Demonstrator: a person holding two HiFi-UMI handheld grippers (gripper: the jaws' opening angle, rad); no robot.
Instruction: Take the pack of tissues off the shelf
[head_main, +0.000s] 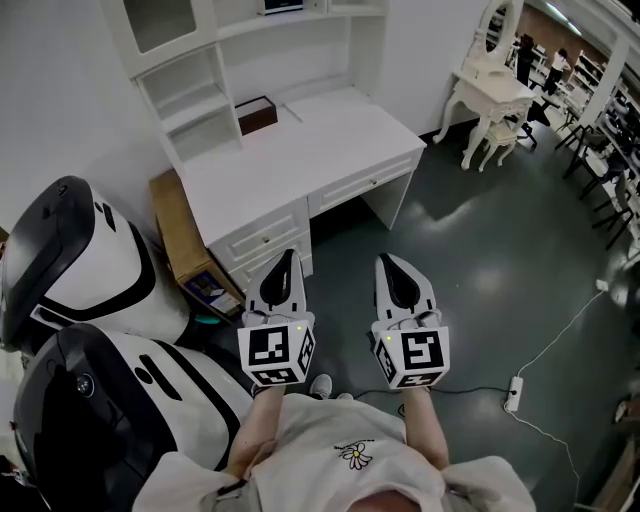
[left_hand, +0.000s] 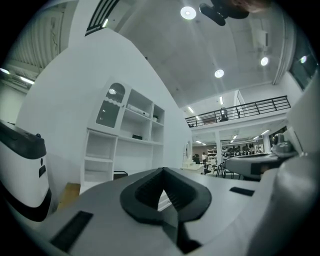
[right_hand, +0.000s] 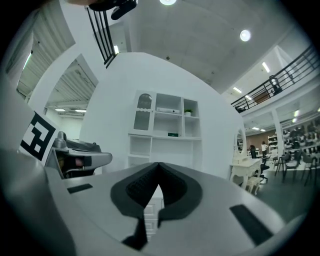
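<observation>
The person stands back from the white table. The left hand-held gripper and the right hand-held gripper are held level, side by side in front of the body. Each has its jaws pressed together with nothing between them, and both are well apart from the furniture.

The shelf unit rises from the back of the table. On its middle board, the right gripper view shows a small dark-green packet, which is most likely the pack of tissues, though it is too small to be sure. A dark brown box sits lower, on the table top beside the cubbies, and should not be mistaken for the target.

The step in hand appears to be the approach, and nothing has been grasped yet. To do it well, the person should:

- step up to the table edge, keeping clear of the white-and-black machine on the left;
- choose one hand-held gripper and spread its jaws before reaching in;
- raise it level with the middle board, so the jaws pass either side of the packet without nudging it backward;
- close gently, since a soft pack will likely squash, then draw it straight out.
</observation>
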